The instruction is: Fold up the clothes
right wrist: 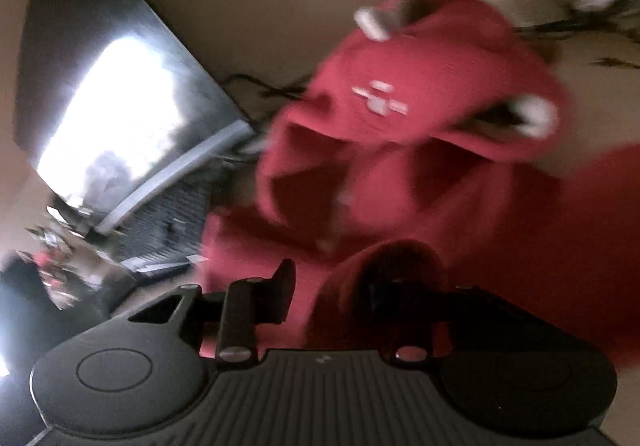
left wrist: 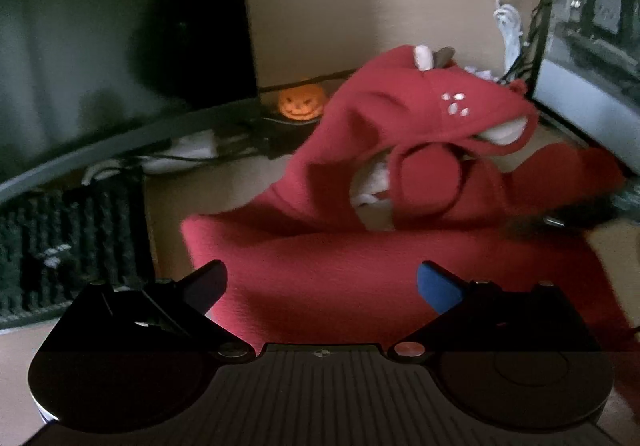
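Left wrist view shows the left gripper [left wrist: 322,284] with its jaws spread wide and nothing between them, hanging just over the flat near part of a red hooded garment [left wrist: 400,206]. One finger is dark, the other carries a blue pad [left wrist: 438,286]. The garment lies on a beige surface [left wrist: 168,202]: its body spreads toward the camera, while the hood [left wrist: 424,106] bunches up behind, with a small white mark [left wrist: 454,104] on it and pale lining showing at the opening. Behind the hood, a small orange pumpkin figure [left wrist: 301,104] sits by the wall, next to a dark monitor [left wrist: 112,38] on the left. A black keyboard [left wrist: 68,250] lies below that monitor, well apart from the cloth. A white cable [left wrist: 507,18] hangs down the wall at upper right, beside a 2nd screen [left wrist: 592,30].

Right wrist view is heavily blurred. The right gripper [right wrist: 332,294] sits low against the garment [right wrist: 400,166], and a fold of red cloth [right wrist: 360,286] drapes over its right finger, hiding it; the left finger [right wrist: 282,290] stands bare. Whether these jaws are pinching the cloth or merely under it, I cannot tell. The hood [right wrist: 420,78] rises beyond, and a bright monitor [right wrist: 120,106] stands to the left.
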The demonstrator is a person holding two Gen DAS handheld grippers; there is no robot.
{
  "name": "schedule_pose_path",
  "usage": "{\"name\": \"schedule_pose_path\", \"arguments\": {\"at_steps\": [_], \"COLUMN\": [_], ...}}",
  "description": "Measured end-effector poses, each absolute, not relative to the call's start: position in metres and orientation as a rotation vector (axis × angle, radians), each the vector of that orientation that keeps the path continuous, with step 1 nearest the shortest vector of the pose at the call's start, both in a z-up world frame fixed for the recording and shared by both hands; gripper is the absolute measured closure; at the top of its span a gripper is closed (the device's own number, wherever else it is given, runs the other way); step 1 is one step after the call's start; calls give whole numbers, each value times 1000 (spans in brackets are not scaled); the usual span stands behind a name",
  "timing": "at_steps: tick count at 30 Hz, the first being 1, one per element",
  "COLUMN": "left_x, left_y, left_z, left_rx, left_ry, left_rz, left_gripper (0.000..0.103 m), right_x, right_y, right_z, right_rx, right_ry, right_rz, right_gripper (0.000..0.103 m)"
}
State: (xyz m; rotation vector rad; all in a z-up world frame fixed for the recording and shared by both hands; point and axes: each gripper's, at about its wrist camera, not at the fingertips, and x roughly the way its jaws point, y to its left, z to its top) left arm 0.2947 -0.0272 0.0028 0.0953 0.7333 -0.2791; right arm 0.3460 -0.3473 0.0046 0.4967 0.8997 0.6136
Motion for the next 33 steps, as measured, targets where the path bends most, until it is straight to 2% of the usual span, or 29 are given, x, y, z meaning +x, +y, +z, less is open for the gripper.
{"name": "schedule_pose_path", "arguments": {"at_steps": [5,8,10,11,12,15,18,20,24,28,31,33], "left_x": [282,278,279,282,285,293,295,293,295,303,306,298], "left_y": [-47,-84,-108,-116,-122,-140,-139,-128,-93,-67,-52,-48], "left_z": [-2,-12,-18,-17,-16,-13,-25,-32,-44,-47,-48,-42], "left_rx": [-11,71,129,140,144,156,184,176,110,124,149,149], "left_ry": [751,730,705,687,670,644,728,763,810,807,798,792], "left_rz": [-463,-516,-525,-522,-524,-544,-605,-597,-490,-388,-354,-331], "left_gripper": [0,0,0,0,0,0,0,0,0,0,0,0], "right_x": [358,358,354,352,349,339,330,322,308,294,269,250], "right_y": [-359,-377,-386,-390,-390,-392,-389,-389,-377,-357,-349,-345], "right_z": [37,65,84,90,87,77,52,36,16,1,0,-1], "right_rx": [624,685,676,656,592,401,151,94,80,41,26,9], "right_ry": [810,737,688,674,690,732,784,811,843,872,854,836], "right_rz": [724,775,798,794,745,598,370,305,283,269,250,238], "right_gripper": [65,65,63,56,47,37,34,33,23,22,15,7]}}
